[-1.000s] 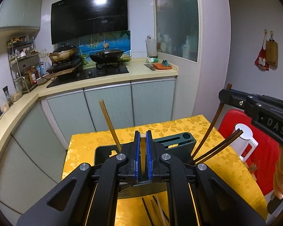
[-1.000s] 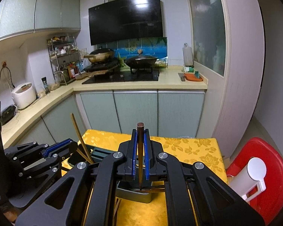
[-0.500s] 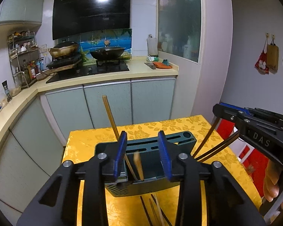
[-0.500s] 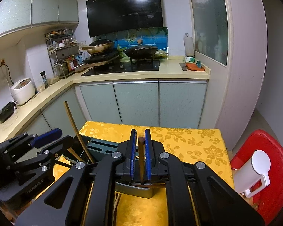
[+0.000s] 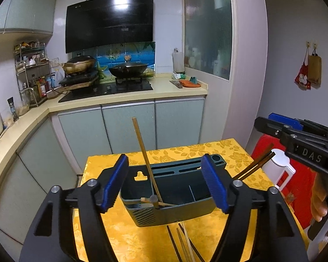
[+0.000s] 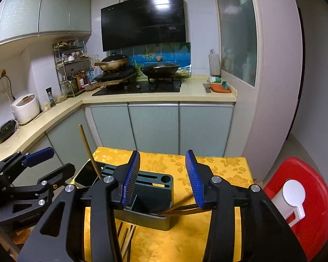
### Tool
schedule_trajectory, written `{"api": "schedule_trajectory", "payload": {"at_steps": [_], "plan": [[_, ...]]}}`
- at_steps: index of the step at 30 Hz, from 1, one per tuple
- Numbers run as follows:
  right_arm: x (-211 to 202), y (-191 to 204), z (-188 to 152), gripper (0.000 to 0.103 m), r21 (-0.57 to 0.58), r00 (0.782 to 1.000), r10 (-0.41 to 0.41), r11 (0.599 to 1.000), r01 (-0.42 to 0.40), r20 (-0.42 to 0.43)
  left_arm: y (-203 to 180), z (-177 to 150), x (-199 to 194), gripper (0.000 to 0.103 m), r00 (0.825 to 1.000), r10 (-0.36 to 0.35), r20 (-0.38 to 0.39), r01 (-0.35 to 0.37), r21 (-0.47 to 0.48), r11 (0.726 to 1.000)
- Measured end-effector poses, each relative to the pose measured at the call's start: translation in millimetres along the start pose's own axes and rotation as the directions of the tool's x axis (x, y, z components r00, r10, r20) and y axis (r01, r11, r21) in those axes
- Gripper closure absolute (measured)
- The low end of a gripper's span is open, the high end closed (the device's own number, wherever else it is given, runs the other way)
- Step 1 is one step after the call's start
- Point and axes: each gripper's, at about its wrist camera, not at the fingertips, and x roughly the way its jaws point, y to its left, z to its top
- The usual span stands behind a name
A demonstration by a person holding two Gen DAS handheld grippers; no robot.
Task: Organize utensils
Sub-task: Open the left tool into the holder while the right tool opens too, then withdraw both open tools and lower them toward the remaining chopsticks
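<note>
Hovering over the yellow floral tablecloth [image 5: 129, 227], the left gripper [image 5: 165, 183] had its blue pads spread wide, the jaws having just been opening, and nothing was pinched between them. Straight ahead and just below its fingertips sat the dark green utensil holder [image 5: 177, 205], framed neatly between the two pads. A light wooden chopstick [image 5: 144, 152] stood in the holder's left compartment, leaning up and away to the left, clear of both pads. A short piece of wood lay across the holder's near rim; what it was could not be told. Below the gripper, nearer the camera, loose chopsticks [image 5: 181, 242] lay on the cloth in front of the holder.

Over on the other side, the right gripper [image 6: 161, 176] had also just been opening, its jaws standing partly apart and empty. The utensil holder [image 6: 155, 196] lay right beyond and under its fingertips. Dark chopsticks [image 6: 181, 209] lay at a low slant in the holder's right compartment, their upper ends sticking out past the right-hand pad [image 6: 193, 179]; in the left wrist view those same sticks [image 5: 253, 166] poked out to the right of the holder, beneath the right gripper's body. More loose chopsticks [image 6: 125, 238] rested on the cloth below the right gripper, short of the holder.
</note>
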Motion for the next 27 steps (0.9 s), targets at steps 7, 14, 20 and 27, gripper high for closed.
{"api": "schedule_trajectory", "payload": {"at_steps": [7,14,20,27], "plan": [[-26.3,-2.7,-8.8,0.061,-0.016,0.999,-0.003,1.000,0.004,0.042,5.2,-14.1,-18.1,0.029,1.000,0.008,0.023,-0.009,0.010,1.000],[-51.1,-1.8,-32.1,0.059,-0.041,0.997,-0.003,0.999,0.006,0.076,8.1,-42.7,-34.8,0.024,0.999,0.034,0.035,-0.035,0.020,0.999],[-62.3,3.0,-58.5,0.055,-0.065,0.996,-0.017,0.998,0.023,0.092,16.0,-74.5,-44.1,0.023,0.998,0.058,0.022,-0.058,0.003,0.998],[-63.9,13.3,-106.0,0.055,-0.099,0.997,-0.042,0.994,0.048,0.067,17.1,-109.6,-56.0,0.021,0.994,0.108,0.030,-0.108,0.011,0.994]]}}
